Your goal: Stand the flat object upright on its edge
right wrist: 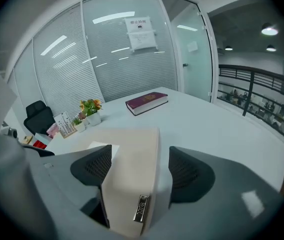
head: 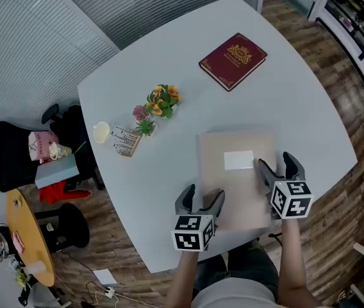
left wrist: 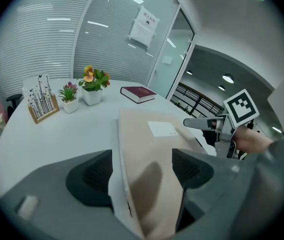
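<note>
Now, the thing: a flat beige case (head: 233, 194) with a white label (head: 238, 160) on its top face. It lies on the white table (head: 284, 88), close to the near edge and between the two grippers.
Left gripper (head: 201, 202): at the case's near left corner, jaws apart. The left edge runs between them and nothing is pinched.
Right gripper (head: 276, 169): at the case's right edge, jaws apart. They straddle the side that carries a small metal clasp (right wrist: 141, 208), with a gap on either side.
Handling: it looks stiff and board-like and probably fairly light. The smooth faces may slide on the pads, and so broad a face will likely topple easily once on edge.
Where to hold: likely the two opposite side edges, pinched across the thickness and clear of the clasp.
</note>
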